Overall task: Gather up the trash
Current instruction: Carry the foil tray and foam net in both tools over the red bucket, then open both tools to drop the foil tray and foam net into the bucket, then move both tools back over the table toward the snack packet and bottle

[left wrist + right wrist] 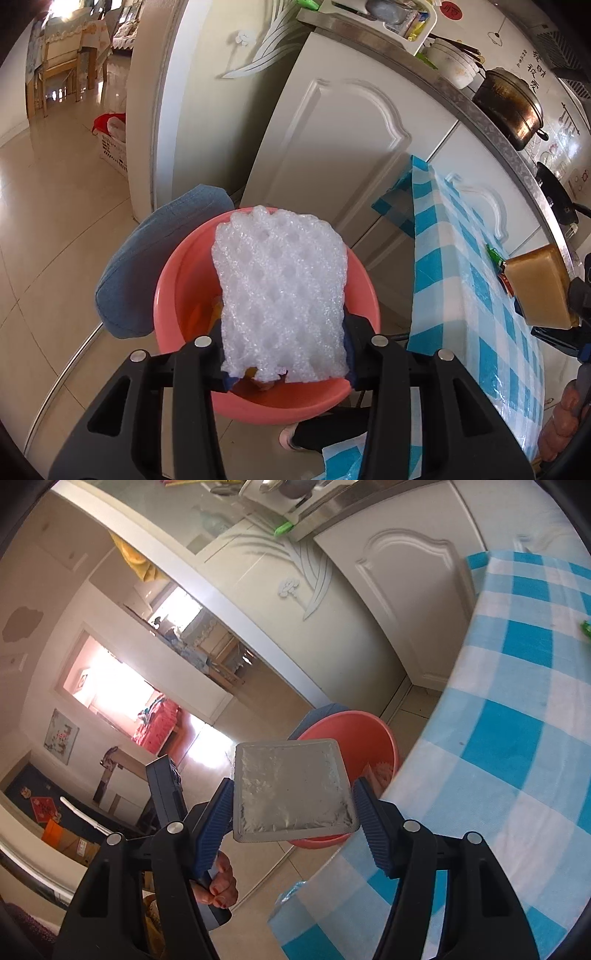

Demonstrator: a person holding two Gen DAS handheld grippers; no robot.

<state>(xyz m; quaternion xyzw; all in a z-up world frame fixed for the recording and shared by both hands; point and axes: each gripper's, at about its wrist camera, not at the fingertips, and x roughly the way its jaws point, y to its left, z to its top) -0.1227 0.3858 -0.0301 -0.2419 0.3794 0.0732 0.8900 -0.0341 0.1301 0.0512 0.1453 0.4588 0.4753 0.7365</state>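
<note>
Left wrist view is showing the left gripper (284, 369) clamping a white foam net sleeve (282, 295), long axis running away from the camera, over a pink basin (177, 295) whose contents the foam is mostly hiding. Right wrist view is showing the right gripper (291, 812) pinching a flat foil-lidded tray (291, 790) by its sides, beside the checked tablecloth's (517, 716) edge, the basin (369, 734) lying beyond over open floor.
</note>
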